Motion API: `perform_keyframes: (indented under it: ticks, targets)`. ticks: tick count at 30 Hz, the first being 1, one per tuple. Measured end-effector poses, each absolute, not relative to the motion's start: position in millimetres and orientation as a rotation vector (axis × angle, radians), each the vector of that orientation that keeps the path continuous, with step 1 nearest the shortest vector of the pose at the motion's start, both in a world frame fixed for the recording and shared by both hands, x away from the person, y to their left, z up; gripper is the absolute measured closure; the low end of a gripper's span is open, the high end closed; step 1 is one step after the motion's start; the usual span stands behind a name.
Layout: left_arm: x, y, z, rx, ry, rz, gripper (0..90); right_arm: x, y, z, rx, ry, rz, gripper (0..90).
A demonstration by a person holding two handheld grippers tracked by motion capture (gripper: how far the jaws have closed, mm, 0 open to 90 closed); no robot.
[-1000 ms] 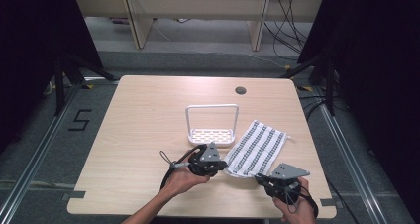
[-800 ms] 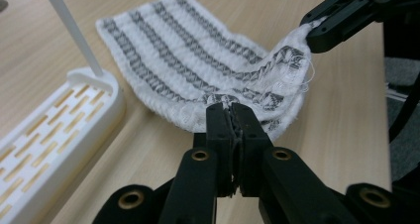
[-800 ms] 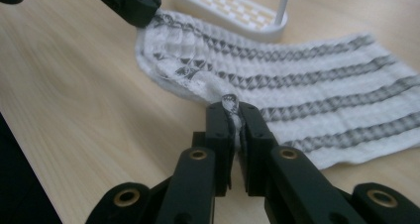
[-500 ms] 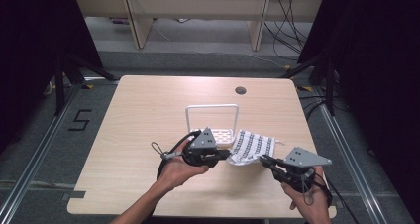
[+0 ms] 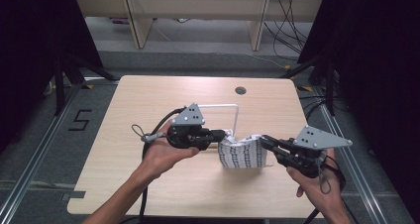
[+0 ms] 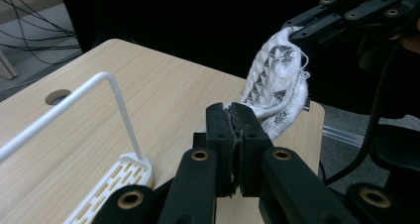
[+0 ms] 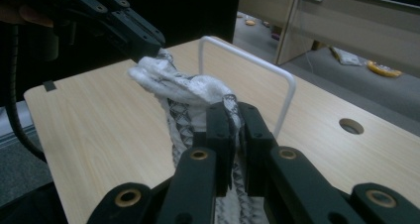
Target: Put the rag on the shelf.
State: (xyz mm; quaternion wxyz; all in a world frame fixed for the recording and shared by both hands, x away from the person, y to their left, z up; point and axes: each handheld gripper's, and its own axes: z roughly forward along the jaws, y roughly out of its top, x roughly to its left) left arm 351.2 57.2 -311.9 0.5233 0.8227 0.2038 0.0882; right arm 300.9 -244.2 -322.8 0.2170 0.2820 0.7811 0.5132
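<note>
While clamped at two corners, a white cloth with rows of black triangle pattern [image 5: 243, 153] hangs bunched above the pale wooden desk [image 5: 148, 100].
Left gripper [image 5: 224, 134] and right gripper [image 5: 262, 140] each have jaws closed tight on its upper edge; folds sag between them.

1. The patterned cloth [image 5: 242, 153] hangs stretched between the left hand-held gripper [image 5: 224, 135] and the right hand-held gripper [image 5: 264, 140], and it blocks the gap between them.
2. The white wire rack [image 5: 233, 116] stands just beyond the left hand-held gripper; its upright hoop bars a straight pass forward there.
3. The rack's slotted base [image 6: 116, 182] lies low, left of the left hand-held gripper's jaws in the left gripper view.
4. The counter [image 5: 148, 100] is bare to the left of the left hand-held gripper.
5. A round cable hole [image 5: 240, 90] sits flush, well beyond both; it is no obstacle.
6. The counter's near strip below the hanging cloth is open.
</note>
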Motion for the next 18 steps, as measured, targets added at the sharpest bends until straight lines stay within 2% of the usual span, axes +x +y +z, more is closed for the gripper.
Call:
perform_keyframes:
  ticks: [6, 10, 18]
  targets:
    - [343.7, 73.5, -289.7, 1.961, 0.509, 0.203, 86.7, 304.0, -232.2, -304.9, 0.763, 2.176, 1.461, 85.7]
    - [339.5, 85.2, -272.2, 1.943, 0.510, 0.255, 86.7, 307.1, -223.7, -290.9, 0.704, 2.164, 1.483, 85.7]
    - [346.8, 98.0, -260.3, 1.917, 0.543, 0.289, 86.7, 316.5, -210.2, -278.3, 0.670, 2.151, 1.520, 85.7]
